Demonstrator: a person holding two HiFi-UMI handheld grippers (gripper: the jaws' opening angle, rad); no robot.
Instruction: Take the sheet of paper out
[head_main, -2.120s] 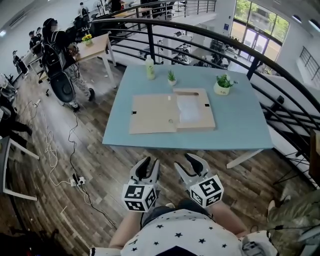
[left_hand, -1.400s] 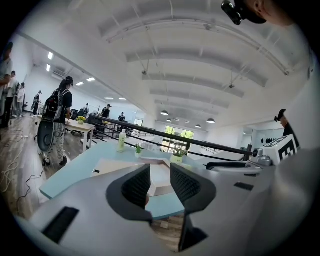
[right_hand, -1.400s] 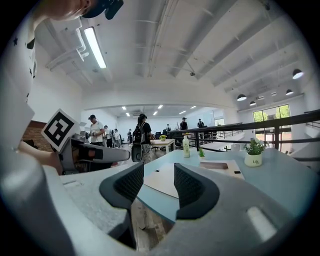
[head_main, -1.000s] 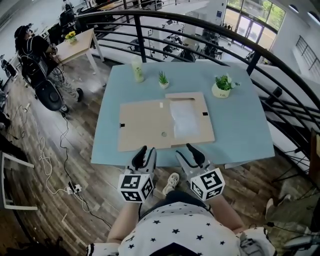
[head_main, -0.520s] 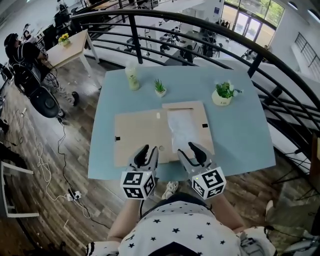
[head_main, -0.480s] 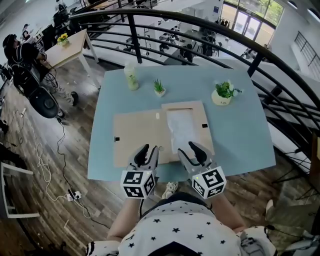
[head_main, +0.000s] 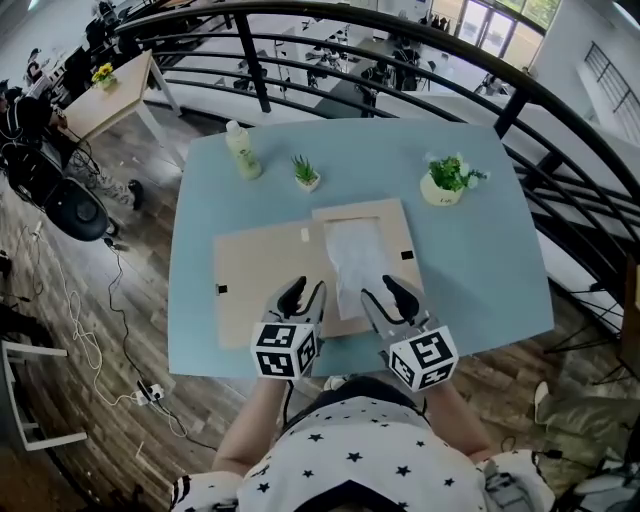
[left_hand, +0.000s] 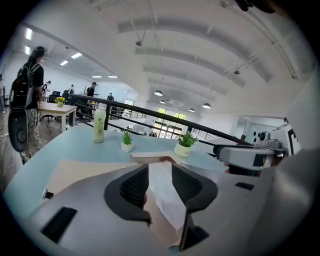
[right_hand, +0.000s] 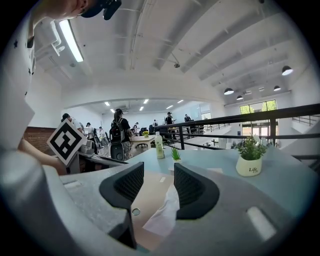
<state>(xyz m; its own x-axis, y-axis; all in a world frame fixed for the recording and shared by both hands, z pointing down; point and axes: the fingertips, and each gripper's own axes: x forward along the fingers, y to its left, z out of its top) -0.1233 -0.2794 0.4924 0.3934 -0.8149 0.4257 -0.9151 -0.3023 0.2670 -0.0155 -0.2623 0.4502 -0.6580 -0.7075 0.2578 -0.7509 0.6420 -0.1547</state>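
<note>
An open tan cardboard folder (head_main: 265, 285) lies flat on the light blue table (head_main: 470, 270). A crinkled white sheet of paper (head_main: 355, 262) rests in its framed right half. My left gripper (head_main: 302, 293) hovers over the folder's near edge, just left of the sheet; its jaws are opening and nothing is between them. My right gripper (head_main: 392, 293) hangs open and empty over the sheet's near right corner. In the left gripper view the paper (left_hand: 162, 195) shows between and beyond the left gripper (left_hand: 160, 172). In the right gripper view the paper (right_hand: 162, 217) lies below the right gripper (right_hand: 159, 182).
A pale green bottle (head_main: 240, 150), a small potted plant (head_main: 305, 172) and a larger plant in a white pot (head_main: 447, 180) stand along the table's far side. A black railing (head_main: 520, 95) curves behind the table. People and desks are far off at the left.
Both grippers have moved forward from short of the table to over the folder's near edge. The view has closed in on the table. The folder and paper lie as before.
</note>
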